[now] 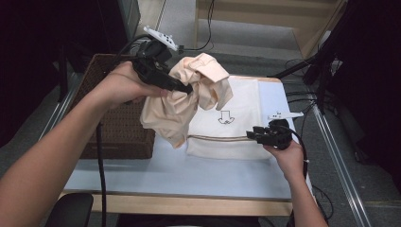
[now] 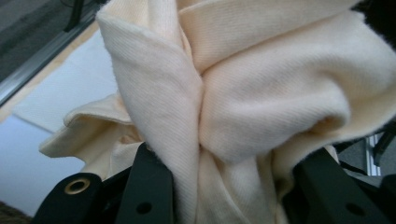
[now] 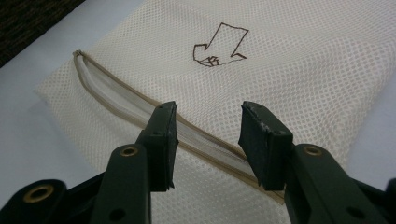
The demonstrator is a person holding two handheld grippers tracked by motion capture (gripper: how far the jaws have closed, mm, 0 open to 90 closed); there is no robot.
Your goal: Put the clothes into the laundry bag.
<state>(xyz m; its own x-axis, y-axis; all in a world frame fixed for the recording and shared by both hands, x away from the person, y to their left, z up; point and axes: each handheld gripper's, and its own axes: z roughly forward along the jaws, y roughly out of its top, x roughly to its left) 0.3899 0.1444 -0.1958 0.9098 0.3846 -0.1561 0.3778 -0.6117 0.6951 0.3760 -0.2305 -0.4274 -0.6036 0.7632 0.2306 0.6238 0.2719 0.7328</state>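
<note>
Your left gripper (image 1: 182,88) is clamped on a bunched cream garment (image 1: 189,97), held up in the air over the near-left corner of the mesh bag (image 1: 236,118). In the left gripper view the cloth (image 2: 243,102) fills the gap between both jaws, folds pressed in.

Your right gripper (image 1: 253,135) sits low at the bag's zip edge (image 3: 140,116), jaws apart and straddling the zip, pads not pressing on it. The zip opening gapes only slightly.

The bag lies flat on the pale table (image 1: 189,175), arrow mark (image 1: 225,117) face up. A woven basket (image 1: 118,127) sits just left of it, under your left forearm. The hanging garment covers the left end of the zip.
</note>
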